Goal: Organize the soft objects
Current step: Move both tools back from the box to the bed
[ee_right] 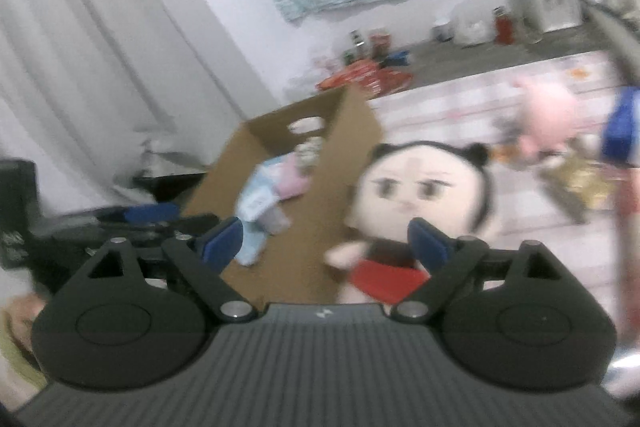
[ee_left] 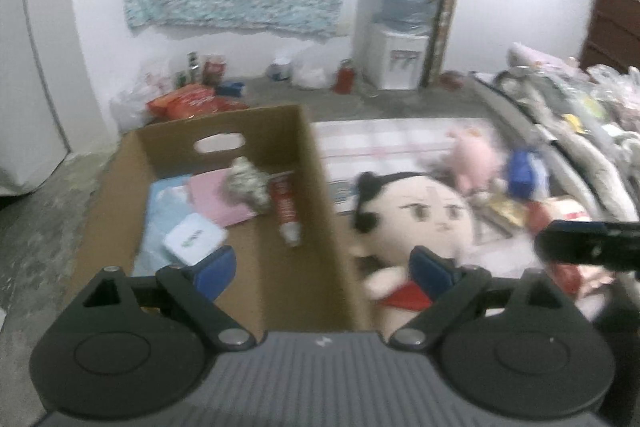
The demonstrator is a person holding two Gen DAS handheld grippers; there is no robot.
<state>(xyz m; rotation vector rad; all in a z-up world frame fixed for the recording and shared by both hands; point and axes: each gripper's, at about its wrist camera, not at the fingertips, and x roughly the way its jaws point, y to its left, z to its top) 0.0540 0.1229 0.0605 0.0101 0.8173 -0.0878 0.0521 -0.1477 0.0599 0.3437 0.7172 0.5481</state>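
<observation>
A plush doll [ee_left: 420,223] with black hair, a cream face and a red outfit sits on a checked mat just right of a cardboard box [ee_left: 316,195]. It also shows in the right wrist view [ee_right: 416,187]. My left gripper [ee_left: 324,267] is open and empty above the box's right wall. My right gripper [ee_right: 324,239] is open and empty, near the doll and the box [ee_right: 320,211]. A pink plush [ee_left: 476,155] and a blue soft item [ee_left: 520,171] lie further back on the mat. The pink plush also shows in the right wrist view [ee_right: 548,115].
The box holds a red tube [ee_left: 286,211], a white case [ee_left: 194,239], a crumpled grey item [ee_left: 248,183] and pastel packets [ee_left: 212,195]. Red snack bags [ee_left: 188,103] and a water dispenser [ee_left: 400,63] stand by the far wall. Piled bags [ee_left: 580,107] lie right.
</observation>
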